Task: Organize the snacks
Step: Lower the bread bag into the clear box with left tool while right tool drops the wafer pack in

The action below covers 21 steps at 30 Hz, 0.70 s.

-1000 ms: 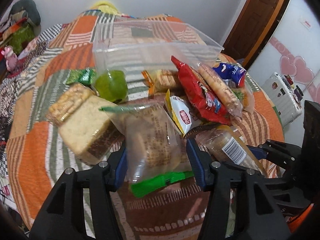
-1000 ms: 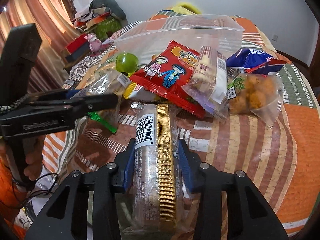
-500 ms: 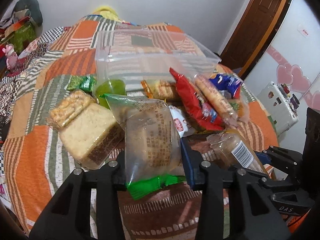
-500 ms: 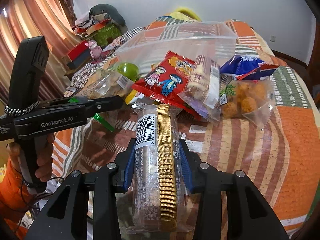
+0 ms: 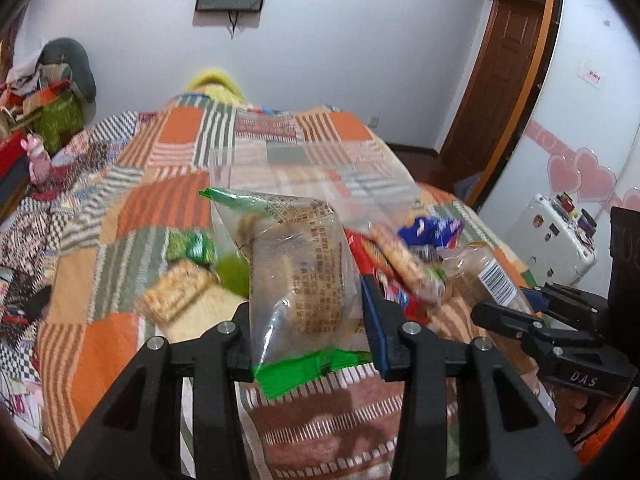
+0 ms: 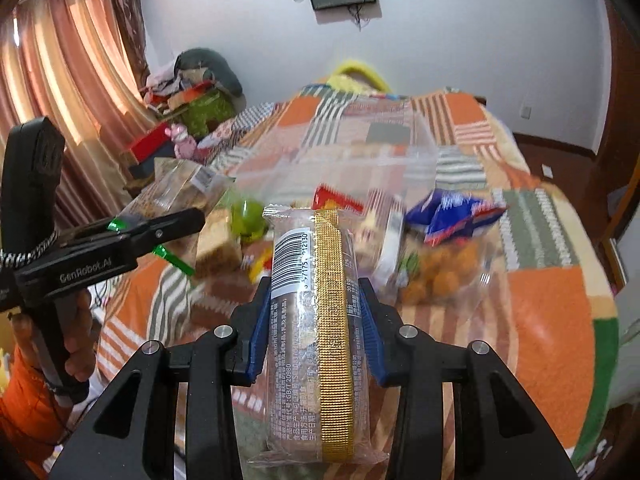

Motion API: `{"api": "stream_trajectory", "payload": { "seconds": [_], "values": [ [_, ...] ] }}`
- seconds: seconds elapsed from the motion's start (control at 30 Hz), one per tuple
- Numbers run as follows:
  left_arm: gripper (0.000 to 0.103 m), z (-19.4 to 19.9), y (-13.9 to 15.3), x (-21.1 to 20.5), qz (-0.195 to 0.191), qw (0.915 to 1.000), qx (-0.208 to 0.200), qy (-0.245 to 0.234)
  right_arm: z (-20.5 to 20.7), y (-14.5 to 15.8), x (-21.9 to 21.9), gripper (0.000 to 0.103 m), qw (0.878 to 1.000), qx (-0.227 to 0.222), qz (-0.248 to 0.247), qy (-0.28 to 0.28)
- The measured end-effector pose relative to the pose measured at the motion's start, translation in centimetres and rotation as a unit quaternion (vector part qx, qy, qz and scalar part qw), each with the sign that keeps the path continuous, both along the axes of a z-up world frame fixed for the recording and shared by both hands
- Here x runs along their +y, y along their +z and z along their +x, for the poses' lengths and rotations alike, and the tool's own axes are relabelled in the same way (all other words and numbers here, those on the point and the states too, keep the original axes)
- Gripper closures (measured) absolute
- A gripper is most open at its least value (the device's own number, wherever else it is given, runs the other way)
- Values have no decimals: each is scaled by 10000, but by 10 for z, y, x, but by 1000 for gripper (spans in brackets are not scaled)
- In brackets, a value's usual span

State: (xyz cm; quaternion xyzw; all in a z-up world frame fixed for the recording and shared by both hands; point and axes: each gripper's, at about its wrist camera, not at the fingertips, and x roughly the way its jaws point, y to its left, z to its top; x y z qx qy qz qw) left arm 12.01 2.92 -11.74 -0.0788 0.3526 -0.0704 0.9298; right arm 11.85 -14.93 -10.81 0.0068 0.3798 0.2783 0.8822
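My left gripper (image 5: 306, 316) is shut on a clear bread packet with green ends (image 5: 298, 276), held above the bed. My right gripper (image 6: 312, 316) is shut on a clear packet with a gold stripe and barcode (image 6: 316, 320), also lifted. That gripper shows at the right of the left wrist view (image 5: 532, 312), and the left one at the left of the right wrist view (image 6: 132, 232). A clear plastic bin (image 6: 360, 152) stands behind the snack pile, also visible in the left wrist view (image 5: 304, 168). Its inside is blurred.
On the patchwork quilt (image 5: 100, 336) lie a red packet (image 6: 340, 200), a blue packet (image 6: 452, 212), a bag of fried balls (image 6: 440, 272), a green cup (image 6: 248, 220), a cracker pack (image 5: 176, 292) and sliced bread (image 6: 216, 248). Clutter (image 6: 192, 96) sits beside the bed.
Both grippers have risen and tilted up with their packets held. The snack pile and bin now sit lower and farther in both views, and the wall screen has come into sight.
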Motion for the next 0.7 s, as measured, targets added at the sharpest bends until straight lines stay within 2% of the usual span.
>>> {"api": "stream_trajectory", "payload": {
  "seconds": [0.37, 0.7],
  "values": [
    [62, 38, 23, 17, 266, 9982, -503, 204, 38, 20, 3, 66, 9986, -420, 131, -303],
    [62, 98, 23, 30, 560, 9965, -567, 265, 90, 28, 12, 66, 9966, -648, 54, -508]
  ]
}}
